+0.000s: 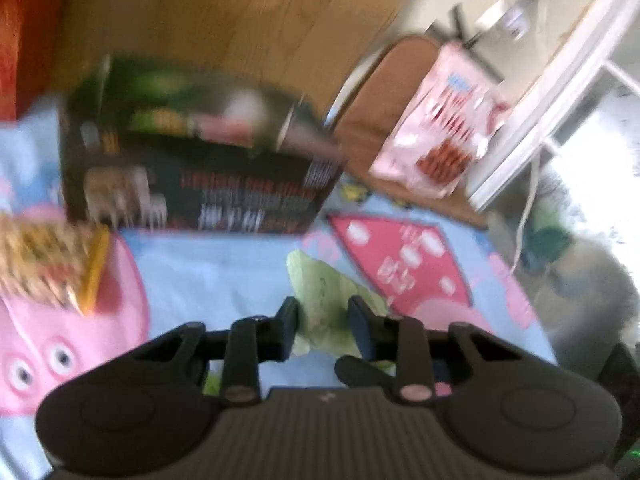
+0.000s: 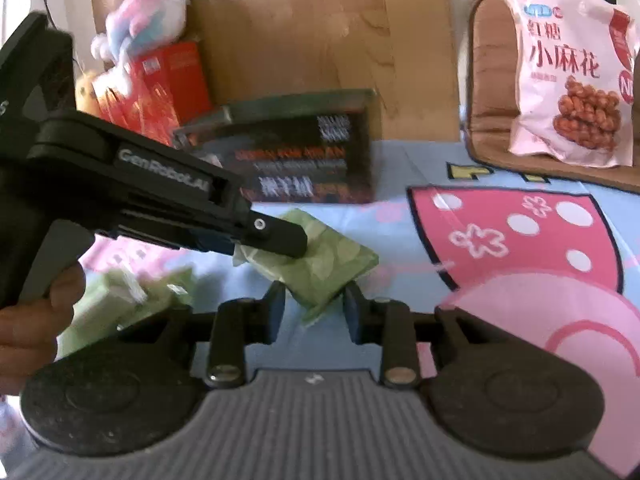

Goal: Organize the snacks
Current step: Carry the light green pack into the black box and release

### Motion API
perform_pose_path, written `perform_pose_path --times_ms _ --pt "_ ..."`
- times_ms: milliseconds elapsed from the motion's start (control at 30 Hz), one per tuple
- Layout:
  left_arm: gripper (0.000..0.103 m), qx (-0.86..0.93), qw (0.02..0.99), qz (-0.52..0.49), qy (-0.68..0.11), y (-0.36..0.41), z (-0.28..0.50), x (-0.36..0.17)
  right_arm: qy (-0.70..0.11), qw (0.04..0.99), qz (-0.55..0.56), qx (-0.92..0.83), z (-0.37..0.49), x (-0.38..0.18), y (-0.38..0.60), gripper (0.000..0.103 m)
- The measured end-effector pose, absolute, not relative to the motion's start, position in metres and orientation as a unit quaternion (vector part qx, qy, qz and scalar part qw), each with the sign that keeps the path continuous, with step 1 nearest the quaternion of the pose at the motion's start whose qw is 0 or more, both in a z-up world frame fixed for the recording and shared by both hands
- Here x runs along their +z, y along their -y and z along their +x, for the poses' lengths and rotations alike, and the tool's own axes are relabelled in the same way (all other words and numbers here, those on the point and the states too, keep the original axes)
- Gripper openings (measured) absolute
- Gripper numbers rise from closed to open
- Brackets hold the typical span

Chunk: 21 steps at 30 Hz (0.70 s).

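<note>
Scene: you work over a cartoon sheet [image 2: 520, 240] with a dark box [image 2: 304, 156] at the back, its top open, and a wood panel behind it.
Green packet: it sits between your two grippers, low over the sheet, in front of the box and apart from it.
Left gripper [image 1: 324, 322]: it is pinched shut on the near end of the green packet [image 1: 320, 292]; in the right wrist view its finger [image 2: 276, 236] lies across the packet's far corner.
Right gripper [image 2: 314, 308]: the jaws stand part open with a corner of the green packet [image 2: 320, 268] between them; I cannot tell whether the pads press on it.
Other snacks: a pink bag [image 2: 572, 76] leans on a brown cushion [image 2: 492, 80] at the right, red cartons [image 2: 160, 84] and a plush toy [image 2: 148, 12] stand left of the box, a yellow packet [image 1: 52, 260] lies at the left, and more green packets [image 2: 120, 304] lie near your hand [image 2: 36, 320].
Step in hand: likely a hand-over or joint lift of the green packet, with boxing it as the aim.
Next move: settle on one firm grip, free the other claw, then carry the packet up over the box rim.
Watch for: the soft wrapper may slip or tear if both claws pull.
</note>
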<state>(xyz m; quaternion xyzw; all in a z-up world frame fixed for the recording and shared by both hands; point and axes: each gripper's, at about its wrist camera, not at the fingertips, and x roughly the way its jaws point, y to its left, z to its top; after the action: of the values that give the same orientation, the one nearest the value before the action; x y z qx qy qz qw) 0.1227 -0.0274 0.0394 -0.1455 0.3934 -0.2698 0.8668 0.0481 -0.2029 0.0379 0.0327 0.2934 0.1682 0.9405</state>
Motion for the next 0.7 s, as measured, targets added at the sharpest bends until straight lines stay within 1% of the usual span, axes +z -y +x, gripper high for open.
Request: perform_pose_path --times_ms 133,167,200,233,267,300,333,400,433,500,600,700 --pt "0.029 -0.266 0.886 -0.157 -0.344 0.011 0.135 0.079 -0.228 0.958 0.009 0.176 0.054 0.069 0.187 0.034" --pt "0.032 -0.260 0.891 -0.158 -0.337 0.008 0.143 0.088 -0.216 0.961 0.002 0.175 0.062 0.076 0.183 0.034" --pt "0.045 -0.247 0.897 -0.158 -0.330 0.006 0.153 0.096 -0.207 0.962 -0.002 0.175 0.074 0.086 0.177 0.035" --pt "0.052 -0.236 0.903 -0.154 -0.325 0.006 0.162 0.101 -0.201 0.963 -0.002 0.178 0.086 0.092 0.174 0.036" --pt "0.054 -0.225 0.908 -0.146 -0.321 0.005 0.171 0.105 -0.195 0.965 -0.008 0.174 0.101 0.097 0.168 0.038" --pt "0.052 -0.205 0.913 -0.142 -0.322 0.000 0.178 0.106 -0.194 0.967 -0.024 0.160 0.114 0.098 0.162 0.047" --pt "0.051 -0.188 0.915 -0.149 -0.325 -0.009 0.179 0.106 -0.195 0.970 -0.039 0.137 0.125 0.097 0.160 0.048" --pt "0.053 -0.191 0.917 -0.181 -0.300 -0.039 0.167 0.108 -0.209 0.971 -0.023 0.117 0.131 0.097 0.166 0.048" --pt "0.053 -0.186 0.919 -0.194 -0.287 -0.058 0.158 0.104 -0.209 0.968 0.008 0.139 0.125 0.096 0.173 0.048" --pt "0.053 -0.151 0.924 -0.205 -0.284 -0.089 0.144 0.092 -0.222 0.957 0.052 0.179 0.108 0.090 0.180 0.048" --pt "0.053 -0.094 0.910 -0.233 -0.329 -0.128 0.141 0.054 -0.277 0.928 0.080 0.235 0.101 0.068 0.171 0.048" --pt "0.053 -0.073 0.890 -0.264 -0.364 -0.145 0.143 0.025 -0.345 0.885 0.144 0.277 0.114 0.047 0.158 0.048"
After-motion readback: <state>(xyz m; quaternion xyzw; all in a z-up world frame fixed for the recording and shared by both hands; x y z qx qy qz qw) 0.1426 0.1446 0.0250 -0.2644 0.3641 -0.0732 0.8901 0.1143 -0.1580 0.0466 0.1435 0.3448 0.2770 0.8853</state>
